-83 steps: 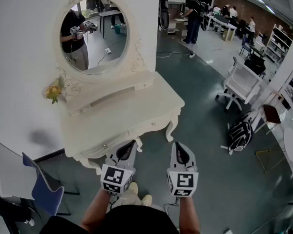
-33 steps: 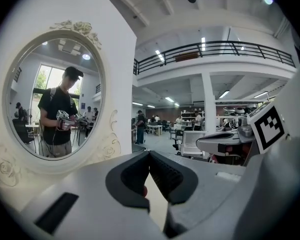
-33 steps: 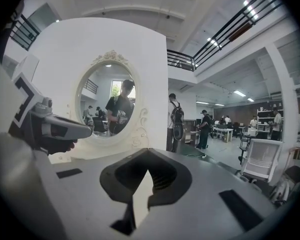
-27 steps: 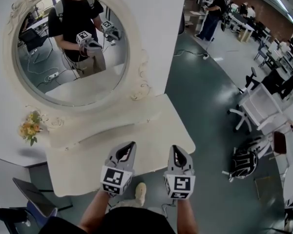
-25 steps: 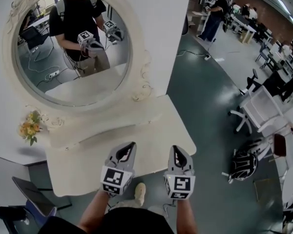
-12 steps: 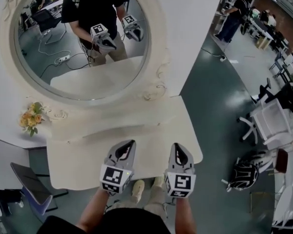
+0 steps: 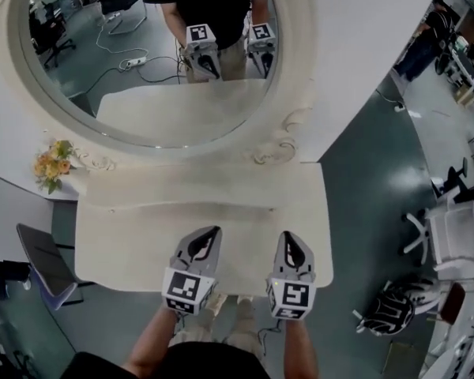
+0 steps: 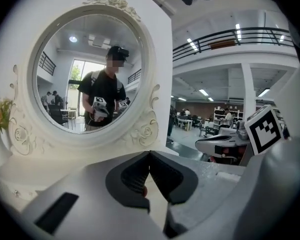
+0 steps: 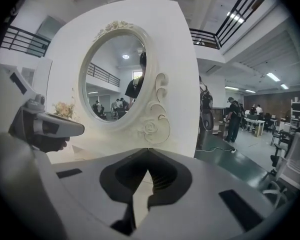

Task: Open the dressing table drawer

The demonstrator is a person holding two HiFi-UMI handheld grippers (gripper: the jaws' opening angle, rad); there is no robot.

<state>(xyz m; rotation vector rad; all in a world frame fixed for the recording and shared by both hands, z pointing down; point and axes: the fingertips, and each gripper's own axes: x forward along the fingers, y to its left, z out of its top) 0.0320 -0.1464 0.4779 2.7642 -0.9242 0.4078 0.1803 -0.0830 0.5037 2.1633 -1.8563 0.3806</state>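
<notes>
The cream dressing table (image 7: 118,243) stands right in front of me, its round mirror (image 7: 142,61) above. Its drawer front is hidden under the tabletop's front edge in the head view. My left gripper (image 7: 212,230) and right gripper (image 7: 288,235) hover side by side over the front part of the tabletop, both shut and empty. In the left gripper view the left gripper (image 8: 149,155) points at the mirror frame (image 8: 145,131). The right gripper view shows the right gripper (image 9: 148,152) aimed at the frame's carved rose (image 9: 151,128). The mirror reflects me holding both grippers.
A small bunch of yellow flowers (image 7: 51,164) sits at the table's back left corner. A blue chair (image 7: 39,263) stands left of the table. On the green floor at the right are a white office chair (image 7: 458,239) and a dark backpack (image 7: 387,310).
I have come closer and squarer to the table; it now fills the middle of the head view. Both grippers have moved forward and lower over its front edge, still shut.
</notes>
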